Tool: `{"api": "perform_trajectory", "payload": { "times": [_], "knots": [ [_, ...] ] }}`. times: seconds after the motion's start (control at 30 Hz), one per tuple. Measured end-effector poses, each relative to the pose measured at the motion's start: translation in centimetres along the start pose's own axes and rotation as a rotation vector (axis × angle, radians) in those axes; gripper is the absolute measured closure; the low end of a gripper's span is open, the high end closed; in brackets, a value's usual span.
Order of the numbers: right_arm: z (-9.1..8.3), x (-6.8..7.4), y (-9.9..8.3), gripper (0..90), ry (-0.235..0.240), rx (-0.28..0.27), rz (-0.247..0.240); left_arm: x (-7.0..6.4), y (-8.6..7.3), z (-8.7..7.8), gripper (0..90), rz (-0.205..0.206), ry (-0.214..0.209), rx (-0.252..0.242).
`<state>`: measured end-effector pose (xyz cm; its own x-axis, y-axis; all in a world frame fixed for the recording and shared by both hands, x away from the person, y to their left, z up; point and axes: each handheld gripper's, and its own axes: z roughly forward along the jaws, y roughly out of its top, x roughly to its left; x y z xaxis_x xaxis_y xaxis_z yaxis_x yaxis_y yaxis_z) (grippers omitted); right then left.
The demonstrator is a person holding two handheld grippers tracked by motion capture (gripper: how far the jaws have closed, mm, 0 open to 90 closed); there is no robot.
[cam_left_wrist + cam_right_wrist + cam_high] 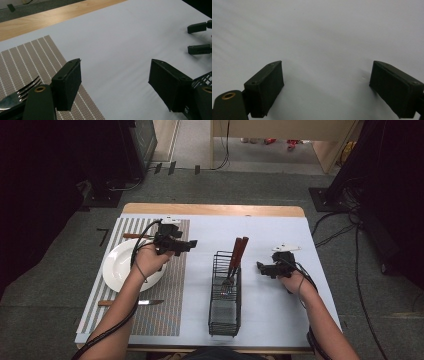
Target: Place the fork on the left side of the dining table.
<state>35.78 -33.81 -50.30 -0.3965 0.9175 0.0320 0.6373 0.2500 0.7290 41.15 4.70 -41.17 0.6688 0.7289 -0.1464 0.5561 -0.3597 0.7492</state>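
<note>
Cutlery sits in a black wire basket [223, 306] at the middle of the high view, two brown handles [238, 251] leaning out of its far end over a white sheet [270, 310] that covers the worktop [210, 209]. At left centre lies a striped placemat [160, 312] with a white plate [116, 265] on it. A knife [134, 302] lies below the plate, and a wooden-handled fork [131, 235] rests above it; its tines [28, 88] appear at the lower left of the left gripper view.

The left claw [190, 244] is held just right of the plate, above the placemat's right edge, its jaws spread wide with nothing between them. In the left gripper view the left claw [115, 83] looks out over bare white sheet, and the basket's mesh shows at the lower right corner.

The right claw [260, 267] hovers right of the basket, pointing toward it. In the right gripper view the right claw [325, 87] is likewise wide open and holding nothing, with plain white sheet beyond.
</note>
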Motion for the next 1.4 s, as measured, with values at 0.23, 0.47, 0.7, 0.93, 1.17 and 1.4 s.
{"api": "perform_trajectory", "payload": {
  "times": [0.23,0.47,0.7,0.93,1.17,1.4],
  "knots": [
    [0.0,0.0,0.0,11.2,0.000,0.000,0.000,-0.9,-1.1,1.7,24.8,0.013,0.004,0.022],
    [0.0,0.0,0.0,11.3,0.000,0.000,0.001,-1.7,-2.2,3.2,24.5,0.048,-0.004,0.046],
    [0.0,0.0,0.0,11.3,0.000,0.000,0.000,-2.2,-3.5,4.7,24.4,0.092,0.004,0.080],
    [0.0,0.0,0.0,11.2,0.000,-0.001,0.000,-3.2,-4.4,6.2,23.9,0.123,-0.016,0.135],
    [0.0,0.0,0.0,11.2,0.000,0.000,0.000,-3.1,-5.1,6.8,19.2,0.124,-0.045,0.133],
    [0.0,0.0,0.0,11.3,-0.001,0.000,0.000,-3.3,-5.5,6.9,14.1,0.189,-0.054,0.125]
  ]
}}
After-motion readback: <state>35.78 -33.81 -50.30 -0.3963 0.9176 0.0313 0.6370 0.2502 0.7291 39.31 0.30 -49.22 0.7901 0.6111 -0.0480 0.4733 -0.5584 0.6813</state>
